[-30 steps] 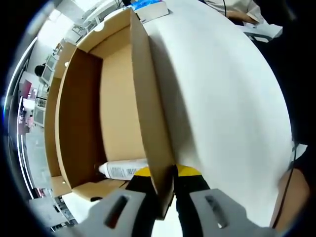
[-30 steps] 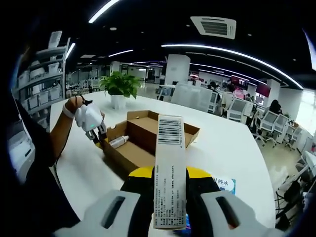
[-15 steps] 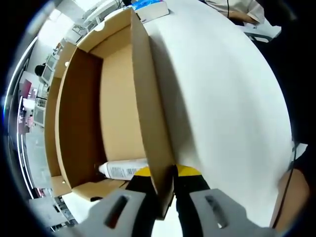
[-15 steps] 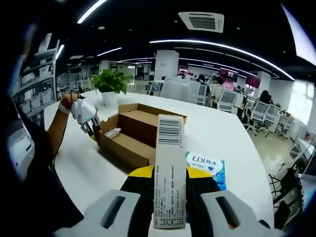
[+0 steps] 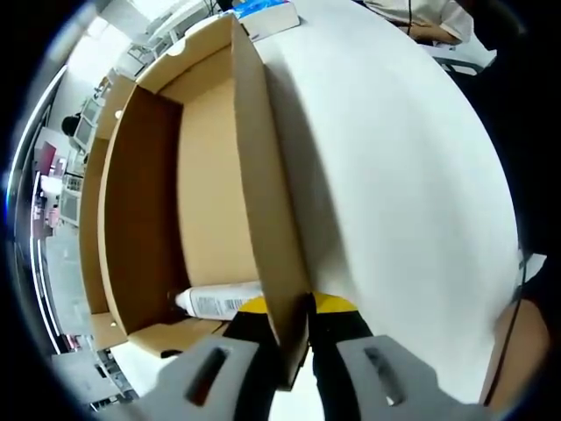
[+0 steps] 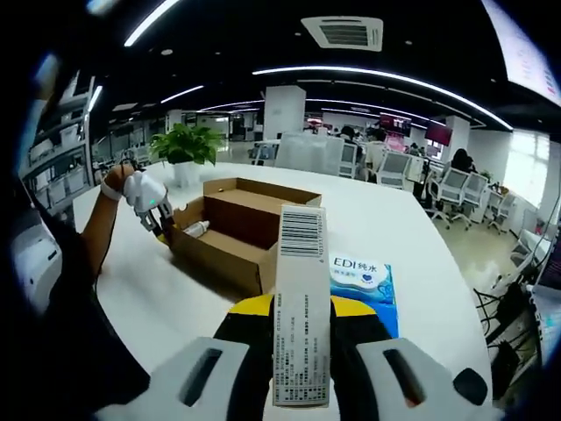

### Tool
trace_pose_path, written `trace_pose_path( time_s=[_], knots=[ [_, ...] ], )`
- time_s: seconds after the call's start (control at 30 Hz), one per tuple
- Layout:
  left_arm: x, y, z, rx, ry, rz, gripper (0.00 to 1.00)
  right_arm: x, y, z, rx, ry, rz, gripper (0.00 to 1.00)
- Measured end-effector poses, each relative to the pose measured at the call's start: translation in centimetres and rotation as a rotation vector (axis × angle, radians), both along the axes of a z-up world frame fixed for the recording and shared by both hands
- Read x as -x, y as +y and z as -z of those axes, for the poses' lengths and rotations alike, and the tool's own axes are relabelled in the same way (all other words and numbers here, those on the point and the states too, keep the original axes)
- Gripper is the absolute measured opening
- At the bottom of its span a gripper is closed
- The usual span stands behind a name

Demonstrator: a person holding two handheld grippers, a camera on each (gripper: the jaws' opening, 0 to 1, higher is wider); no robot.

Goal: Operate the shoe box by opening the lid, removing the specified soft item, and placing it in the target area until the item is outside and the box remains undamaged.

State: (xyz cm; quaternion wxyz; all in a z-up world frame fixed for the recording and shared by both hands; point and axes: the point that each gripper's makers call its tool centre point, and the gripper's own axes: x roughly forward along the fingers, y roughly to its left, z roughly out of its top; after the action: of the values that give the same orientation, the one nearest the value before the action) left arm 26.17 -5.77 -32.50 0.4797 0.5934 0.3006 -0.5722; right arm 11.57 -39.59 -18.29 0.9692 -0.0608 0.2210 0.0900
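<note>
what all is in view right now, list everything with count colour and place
box: 1, brown cardboard, open, on the table
bottle: 1, white, lying inside the box at its near end
carton: 1, white with barcode, upright between the right gripper's jaws
pack: 1, blue and white, flat on the table beside the box
plant: 1, green in white pot, far end of table
table: 1, white
left gripper: 1, yellow and black, clamped on the box wall
right gripper: 1, yellow and black, holding the carton
</note>
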Motion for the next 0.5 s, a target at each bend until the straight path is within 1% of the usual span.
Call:
trace_pose_path(
  time_s=[0.1, 0.5],
  knots=[
    [0.0, 0.0, 0.0, 0.000, 0.000, 0.001, 0.10, 0.3, -0.3, 0.2, -0.005, 0.002, 0.008, 0.21],
    [0.0, -0.1, 0.0, 0.001, 0.000, 0.002, 0.10, 1.6, -1.6, 2.1, -0.030, 0.036, 0.043, 0.21]
  ],
)
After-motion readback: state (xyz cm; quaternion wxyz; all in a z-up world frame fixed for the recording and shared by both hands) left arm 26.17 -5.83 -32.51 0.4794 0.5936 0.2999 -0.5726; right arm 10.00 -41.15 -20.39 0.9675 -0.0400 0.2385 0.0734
